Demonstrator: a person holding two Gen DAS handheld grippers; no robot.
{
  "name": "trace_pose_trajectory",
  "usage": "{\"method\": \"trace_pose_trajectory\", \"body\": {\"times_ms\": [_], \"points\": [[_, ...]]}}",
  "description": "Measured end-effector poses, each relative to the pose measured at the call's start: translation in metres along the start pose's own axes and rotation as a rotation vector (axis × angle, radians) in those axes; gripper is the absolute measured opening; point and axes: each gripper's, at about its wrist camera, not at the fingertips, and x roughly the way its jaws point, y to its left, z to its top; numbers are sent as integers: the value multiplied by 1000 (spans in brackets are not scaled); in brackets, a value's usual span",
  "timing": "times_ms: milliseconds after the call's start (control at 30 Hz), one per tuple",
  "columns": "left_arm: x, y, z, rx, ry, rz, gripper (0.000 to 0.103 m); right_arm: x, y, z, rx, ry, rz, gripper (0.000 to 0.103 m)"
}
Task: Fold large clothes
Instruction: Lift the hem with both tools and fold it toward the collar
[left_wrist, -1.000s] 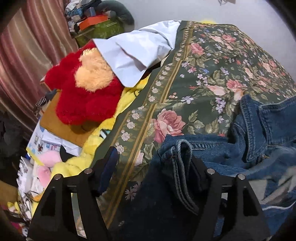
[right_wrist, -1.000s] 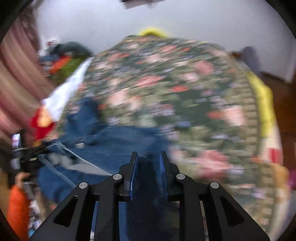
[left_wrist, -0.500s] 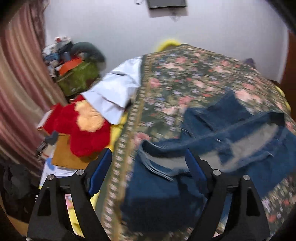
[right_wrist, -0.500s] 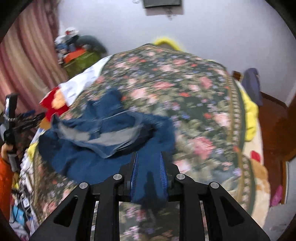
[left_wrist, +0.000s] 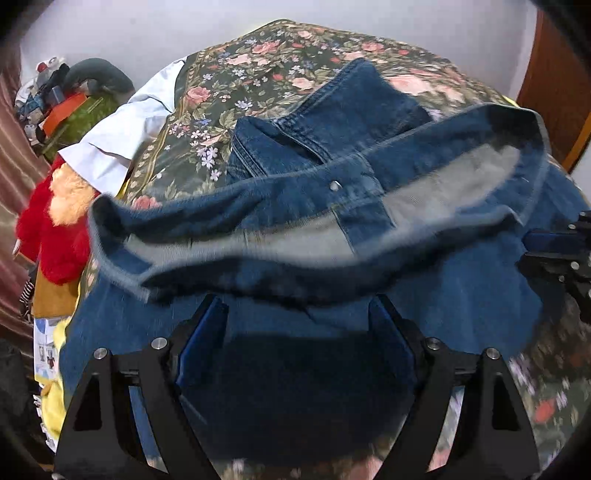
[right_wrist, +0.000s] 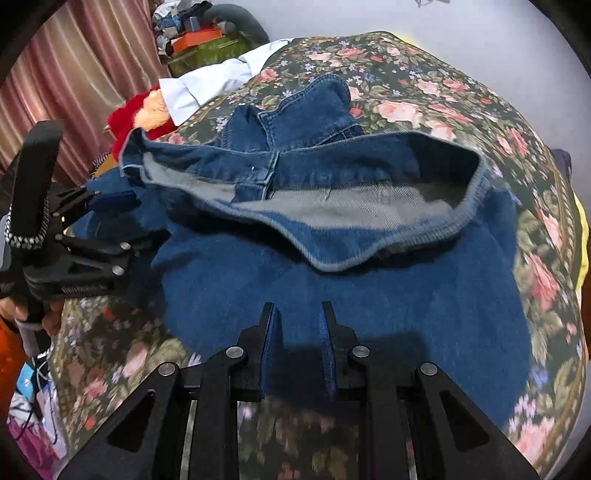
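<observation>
A pair of blue jeans lies spread on the floral bed cover, its waistband gaping and showing the grey inside. My left gripper hovers over the near denim with its jaws wide apart and open; no pad presses the cloth. In the right wrist view the jeans fill the middle of the bed cover. My right gripper is shut on the near edge of the denim. The left gripper shows at the jeans' left side, and the right gripper at their right side.
A red plush toy and a white cloth lie off the bed's left edge, with a heap of bags behind. A striped curtain hangs at left, a wooden door stands at right. A hand grips the left tool.
The left jaws spread and let go of the denim fold they had around them. Both grippers drew back and rolled, and the jeans now lie stretched wide across the bed.
</observation>
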Motion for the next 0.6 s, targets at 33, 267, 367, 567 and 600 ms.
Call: {"method": "trace_pose_trajectory", "body": {"times_ms": [33,267,367,567,600], "points": [[4,2,5,-7,1,5,82,4,-2,4,0,5,-2,18],[21,27,57,-83,-51,23,82,19,-41,63,74,-47,-7,18],[31,37,73,-107,-61,68,82,17,-60,89,139,-108,-1,18],[39,43,79,-133,-33,65,80,12,-70,116,175,-178,-137,18],[32,43,77,-134,-48,52,80,6,-70,116,167,-198,-146,18]]}}
